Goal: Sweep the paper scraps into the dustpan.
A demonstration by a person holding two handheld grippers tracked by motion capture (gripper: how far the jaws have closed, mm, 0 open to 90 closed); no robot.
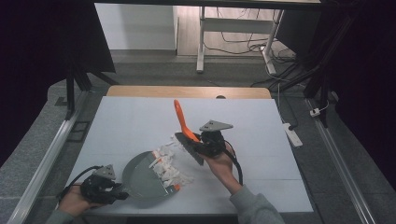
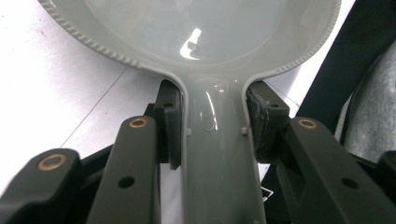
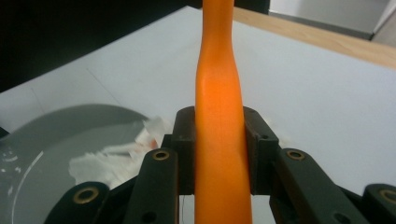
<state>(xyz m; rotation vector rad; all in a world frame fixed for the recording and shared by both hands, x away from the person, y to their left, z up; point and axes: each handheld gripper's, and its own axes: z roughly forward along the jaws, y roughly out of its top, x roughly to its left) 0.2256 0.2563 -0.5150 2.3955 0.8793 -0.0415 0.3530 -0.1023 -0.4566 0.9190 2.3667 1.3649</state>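
A grey dustpan (image 1: 140, 179) lies flat near the table's front left. My left gripper (image 1: 112, 190) is shut on its handle (image 2: 217, 154), with the pads pressed against both sides, as the left gripper view shows. The pan's shallow bowl (image 2: 210, 37) stretches ahead of the jaws. My right gripper (image 1: 200, 140) is shut on an orange-handled brush (image 1: 180, 119). Its handle (image 3: 219, 93) rises between the jaws, and its dark head (image 1: 190, 148) points down toward the pan's far edge. White paper scraps (image 1: 166, 163) lie at the pan's mouth and partly inside it (image 3: 112, 154).
The white table top (image 1: 140, 116) has a wooden strip (image 1: 187, 91) along its far edge. Black frame legs stand at the left (image 1: 70, 88) and right (image 1: 322, 84). A white power strip (image 1: 293, 133) lies on the floor to the right.
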